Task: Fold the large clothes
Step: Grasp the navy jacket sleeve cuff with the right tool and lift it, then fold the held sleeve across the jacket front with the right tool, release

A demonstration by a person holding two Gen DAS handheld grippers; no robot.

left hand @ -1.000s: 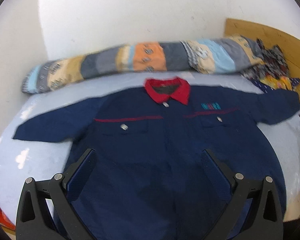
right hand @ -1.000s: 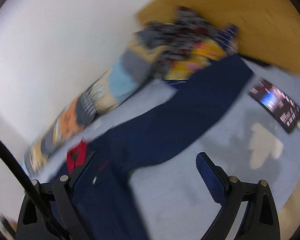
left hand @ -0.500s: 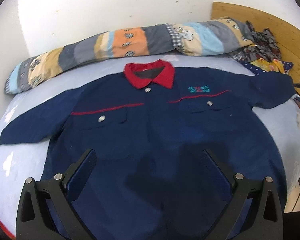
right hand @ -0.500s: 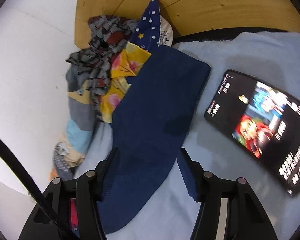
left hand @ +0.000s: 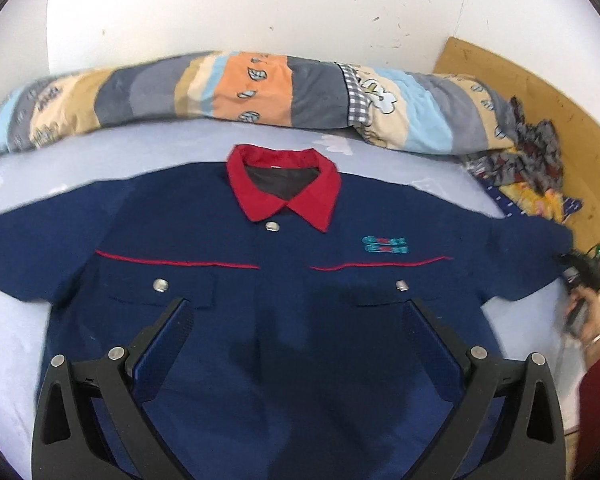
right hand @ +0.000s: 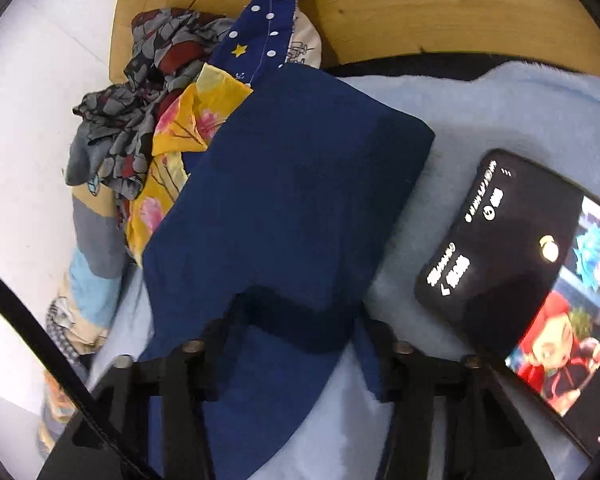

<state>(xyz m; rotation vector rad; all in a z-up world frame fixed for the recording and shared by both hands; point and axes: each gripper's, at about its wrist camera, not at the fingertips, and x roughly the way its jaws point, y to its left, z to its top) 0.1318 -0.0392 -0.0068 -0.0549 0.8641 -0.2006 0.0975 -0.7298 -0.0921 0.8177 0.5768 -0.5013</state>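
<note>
A navy work shirt point(left hand: 292, 288) with a red collar point(left hand: 284, 188) lies face up and spread out on the light blue bed point(left hand: 16, 336). My left gripper point(left hand: 296, 316) hovers open and empty over the shirt's lower front. My right gripper point(right hand: 292, 320) is on the shirt's right sleeve point(right hand: 284, 208) near its cuff; the sleeve cloth bunches between and over its fingers, which stand close together. In the left wrist view the right gripper point(left hand: 580, 276) shows at the sleeve end at the far right, with the holding hand.
A striped patchwork bolster point(left hand: 252, 92) lies along the wall behind the shirt. A pile of patterned clothes point(right hand: 152, 92) sits by the wooden headboard point(right hand: 420, 4). A lit phone point(right hand: 532, 276) lies on the bed just right of the sleeve.
My right gripper moved down onto the sleeve and its fingers closed in from open; the cloth now bunches between them. The left gripper drifted slightly over the shirt, still open.
</note>
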